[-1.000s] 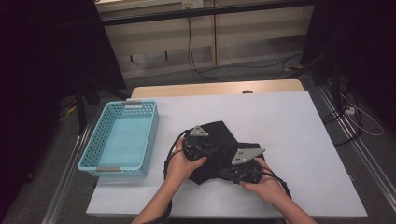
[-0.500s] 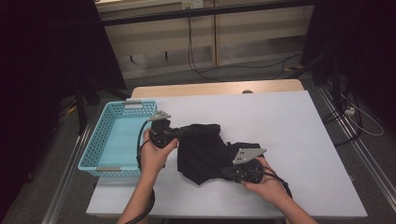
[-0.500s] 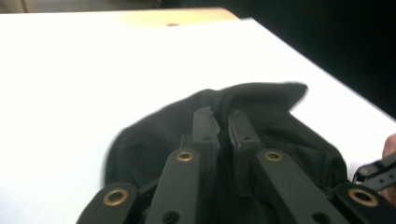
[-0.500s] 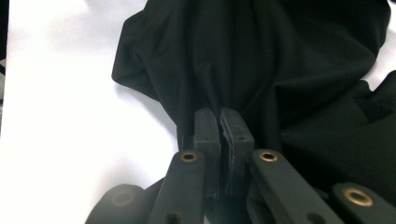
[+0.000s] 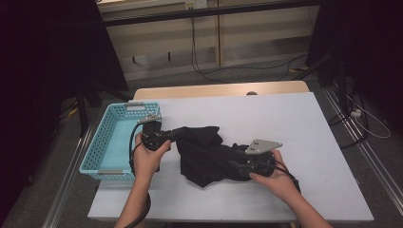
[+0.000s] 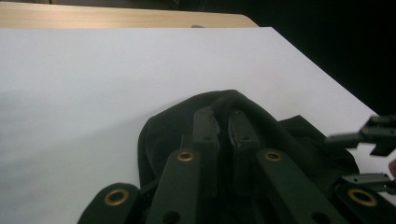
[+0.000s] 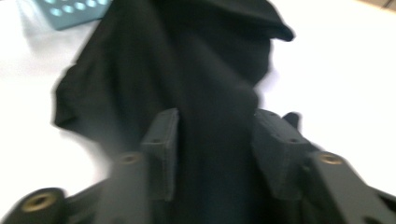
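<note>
Left gripper [image 5: 164, 135], just beside the blue basket [image 5: 107, 142], pinched tight on a fold of the black garment [image 5: 209, 152] and lifting that edge off the white table [image 5: 294, 123]. Right gripper [image 7: 215, 140], at the garment's far side from the basket, jaws just opening, cloth between the parted pads [image 7: 161, 140], not squeezed. Garment sprawled mid-table, stretched toward the basket.

We found the cloth [image 5: 209, 156] lying on the counter [image 5: 294, 123], about at its middle. The basket [image 5: 102, 142] sat at the counter's left edge, left of the cloth. The left gripper [image 5: 166, 135] was between basket and cloth, at the cloth's left end; the right gripper [image 5: 237, 166] was at its right end.
</note>
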Motion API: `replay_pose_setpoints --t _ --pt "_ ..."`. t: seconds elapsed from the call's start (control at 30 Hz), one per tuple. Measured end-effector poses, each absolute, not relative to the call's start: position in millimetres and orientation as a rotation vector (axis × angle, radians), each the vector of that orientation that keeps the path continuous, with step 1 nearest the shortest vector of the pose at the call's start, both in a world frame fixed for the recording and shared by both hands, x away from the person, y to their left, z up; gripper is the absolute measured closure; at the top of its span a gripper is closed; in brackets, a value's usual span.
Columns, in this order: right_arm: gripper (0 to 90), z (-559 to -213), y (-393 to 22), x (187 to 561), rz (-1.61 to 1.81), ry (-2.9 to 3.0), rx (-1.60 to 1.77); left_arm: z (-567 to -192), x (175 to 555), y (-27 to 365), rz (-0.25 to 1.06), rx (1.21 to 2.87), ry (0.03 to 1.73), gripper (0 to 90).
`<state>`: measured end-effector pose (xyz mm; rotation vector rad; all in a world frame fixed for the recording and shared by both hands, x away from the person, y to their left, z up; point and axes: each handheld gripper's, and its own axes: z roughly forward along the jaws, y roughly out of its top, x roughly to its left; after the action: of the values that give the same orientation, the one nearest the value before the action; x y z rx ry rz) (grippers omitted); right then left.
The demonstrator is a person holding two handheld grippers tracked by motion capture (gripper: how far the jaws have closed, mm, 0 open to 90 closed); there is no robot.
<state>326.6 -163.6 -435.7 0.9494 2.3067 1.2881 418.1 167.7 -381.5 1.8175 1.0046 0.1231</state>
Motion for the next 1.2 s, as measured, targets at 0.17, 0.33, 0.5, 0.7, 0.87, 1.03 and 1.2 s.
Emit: replay_pose_setpoints --t 0.17,0.33,0.5,0.7,0.87,1.03,1.2 --pt "41.7 -432 -164 336 1.250 2.231 0.991 -375 415 174 0.137 1.801 1.011 84.1" --pt "57.7 -448 -160 345 1.264 2.336 1.056 -376 413 175 0.139 1.810 1.025 83.6" --pt "84.0 -453 -148 337 1.320 2.471 0.960 -380 412 173 0.205 1.844 1.013 76.9" --pt "86.0 -455 -126 315 1.335 2.575 0.848 -381 413 164 0.242 1.828 0.999 49.7" --pt "86.1 -456 -115 306 1.389 2.654 0.774 -385 413 144 0.255 1.856 0.933 29.7" --pt "79.4 -456 -107 300 1.382 2.683 0.712 -402 411 111 0.235 1.969 0.872 23.7" --pt "56.7 -448 -121 304 1.365 2.564 0.795 -427 410 91 0.241 2.076 0.880 19.9"
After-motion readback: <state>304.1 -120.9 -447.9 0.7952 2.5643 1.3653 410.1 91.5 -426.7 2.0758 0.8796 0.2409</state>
